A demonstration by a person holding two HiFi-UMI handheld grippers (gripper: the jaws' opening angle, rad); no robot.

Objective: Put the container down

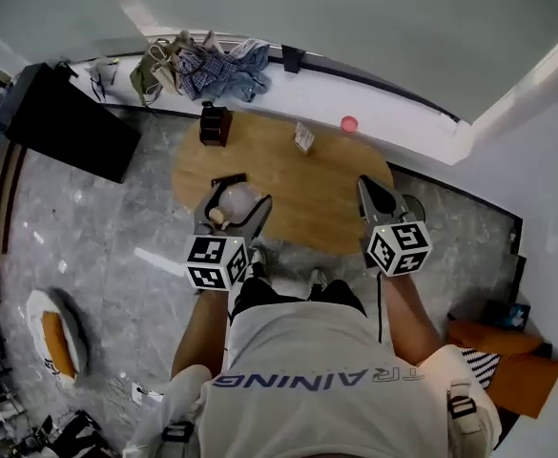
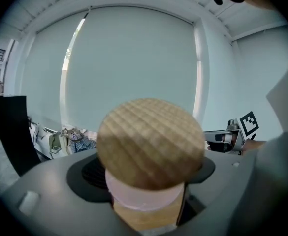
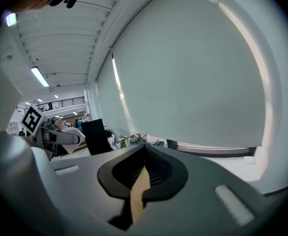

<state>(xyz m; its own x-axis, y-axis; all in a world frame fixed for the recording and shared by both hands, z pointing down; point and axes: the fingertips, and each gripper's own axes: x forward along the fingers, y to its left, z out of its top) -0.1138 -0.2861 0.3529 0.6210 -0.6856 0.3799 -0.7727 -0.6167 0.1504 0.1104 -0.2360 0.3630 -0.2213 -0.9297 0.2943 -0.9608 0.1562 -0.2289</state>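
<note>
Wooden table (image 1: 302,175) lies directly below both grippers. Your left gripper (image 1: 238,194) pinches the container (image 2: 151,151) with jaws spread wide. Its long axis runs along the jaws, lid end toward you. Right gripper (image 1: 369,187) is pressed together, empty, well aside.

container (image 2: 144,203) body hidden under lid (image 2: 151,144), pink item (image 1: 349,123) perhaps a ball

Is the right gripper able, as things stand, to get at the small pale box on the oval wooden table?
Probably yes: only bare oval wooden table lies between the right gripper and the small pale box, though its jaws are shut.
</note>
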